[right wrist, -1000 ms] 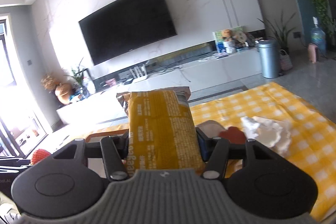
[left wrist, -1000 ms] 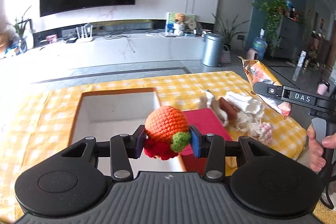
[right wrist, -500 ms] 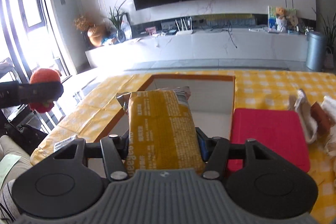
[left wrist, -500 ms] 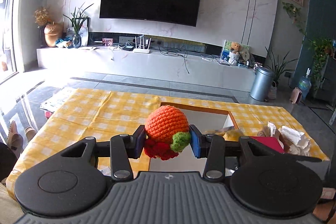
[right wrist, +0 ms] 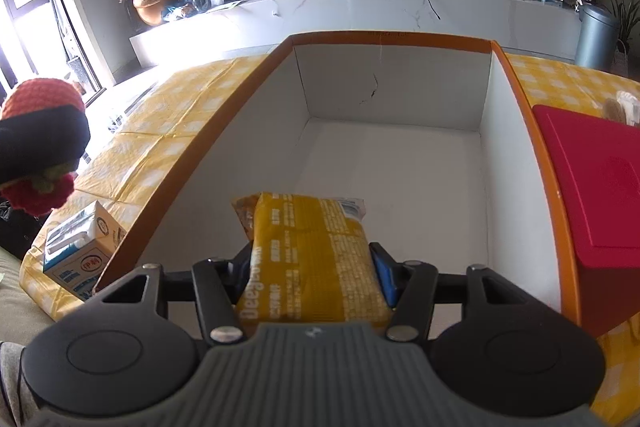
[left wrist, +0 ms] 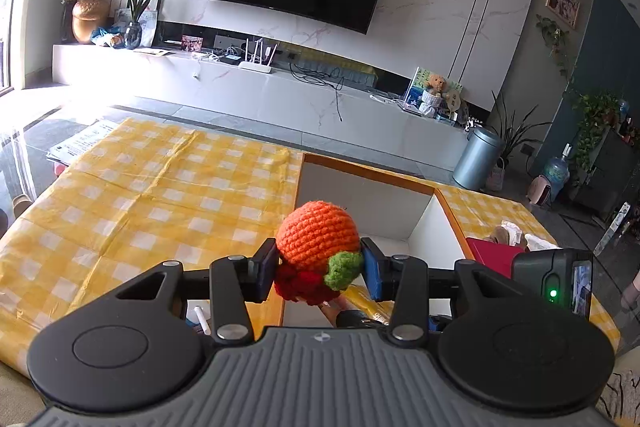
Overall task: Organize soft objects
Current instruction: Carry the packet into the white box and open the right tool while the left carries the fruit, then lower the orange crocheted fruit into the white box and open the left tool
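While both grippers carry loads, the orange-rimmed box (right wrist: pixel 400 39) sits open on the yellow checked cloth (left wrist: pixel 152 195).
L gripper (left wrist: pixel 318 269) has jaws clamped on a crochet orange toy (left wrist: pixel 316 229), held just left of the box's near corner; R gripper (right wrist: pixel 316 267) pinches a yellow snack pack (right wrist: pixel 316 259) over the box's near inside. Red lid (right wrist: pixel 592 179) lies against the box's right wall, milk carton (right wrist: pixel 80 255) by its left wall; pale soft items (left wrist: pixel 516 235) beyond the lid, prob. cloths.
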The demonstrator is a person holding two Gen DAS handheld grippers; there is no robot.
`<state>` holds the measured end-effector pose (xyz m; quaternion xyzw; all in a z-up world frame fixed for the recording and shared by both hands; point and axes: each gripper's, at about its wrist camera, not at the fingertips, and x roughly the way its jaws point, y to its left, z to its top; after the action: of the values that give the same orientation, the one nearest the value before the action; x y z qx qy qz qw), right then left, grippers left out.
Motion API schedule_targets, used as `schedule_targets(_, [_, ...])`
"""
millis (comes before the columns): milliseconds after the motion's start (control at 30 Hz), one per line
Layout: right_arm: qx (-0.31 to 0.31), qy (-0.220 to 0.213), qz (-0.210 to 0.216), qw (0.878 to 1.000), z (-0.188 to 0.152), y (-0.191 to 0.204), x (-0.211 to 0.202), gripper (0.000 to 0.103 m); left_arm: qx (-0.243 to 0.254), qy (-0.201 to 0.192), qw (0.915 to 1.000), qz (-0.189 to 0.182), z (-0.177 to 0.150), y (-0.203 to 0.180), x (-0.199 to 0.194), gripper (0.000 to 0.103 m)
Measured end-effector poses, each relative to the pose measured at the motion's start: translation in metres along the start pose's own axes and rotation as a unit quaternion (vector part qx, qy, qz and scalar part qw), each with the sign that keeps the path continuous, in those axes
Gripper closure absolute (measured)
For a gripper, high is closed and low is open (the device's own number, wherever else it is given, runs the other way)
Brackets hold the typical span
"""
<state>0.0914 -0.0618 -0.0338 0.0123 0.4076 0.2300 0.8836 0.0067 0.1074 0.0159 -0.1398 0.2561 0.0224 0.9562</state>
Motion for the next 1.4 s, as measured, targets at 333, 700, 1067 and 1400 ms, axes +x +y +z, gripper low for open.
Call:
schedule_targets(333, [-0.027,-0.006,0.057,0.998,0.004,0.007,-0.008,0.018,-0.010,0.008,0.9999,0.001,0.001,0.003,-0.001,0.054])
schedule_targets(700, [-0.057,-0.067,-0.011,0.996,0.016,-0.027,-0.059,0.010,-0.011,0.026,0.9992,-0.029,-0.002,-0.004,0.009,0.054])
schedule_targets(1067, [0.016,-0.120,-0.069,0.990,0.029,-0.089,-0.094,0.006,0.032,0.096,0.9922,-0.074,-0.028,-0.043,0.051,0.054])
schedule_targets(1400, [0.013,-0.104,-0.061,0.993,0.021,-0.087,-0.084,0.006,0.029,0.153,0.9808,-0.118,-0.043,-0.065,0.080,0.054])
